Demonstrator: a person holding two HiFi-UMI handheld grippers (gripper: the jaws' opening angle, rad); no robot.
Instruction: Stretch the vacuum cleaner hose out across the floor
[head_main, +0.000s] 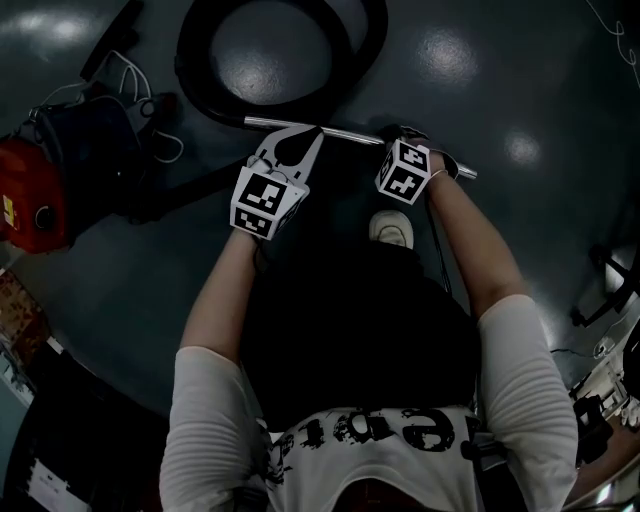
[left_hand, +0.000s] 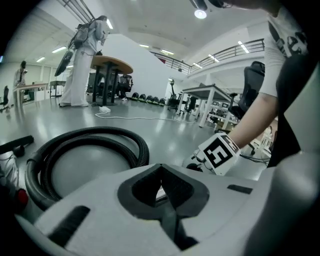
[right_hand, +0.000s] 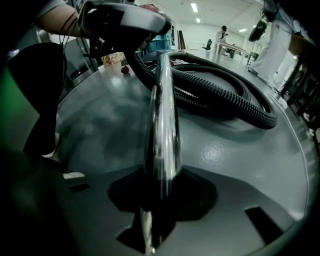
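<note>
Nearest, a shoe (head_main: 390, 228) stands on the dark floor (head_main: 520, 90). Just beyond it, the right tool (head_main: 404, 140) is clamped on the metal tube (head_main: 345, 134), which runs straight between its jaws. Left of that, the left tool (head_main: 300, 140) has its jaws closed together on nothing (tips just beside the tube). A red vacuum cleaner (head_main: 30, 195) sits well to the left. Farther off, the black hose (head_main: 192, 55) lies coiled in loops on the floor, meeting the tube's left end.

Take the metal tube (head_main: 350, 136) as your mark: the coiled hose (head_main: 365, 65) lies just beyond it, and your shoe (head_main: 390, 228) lies just on your side of it. The vacuum cleaner (head_main: 30, 195) sits well off to the tube's left.
</note>
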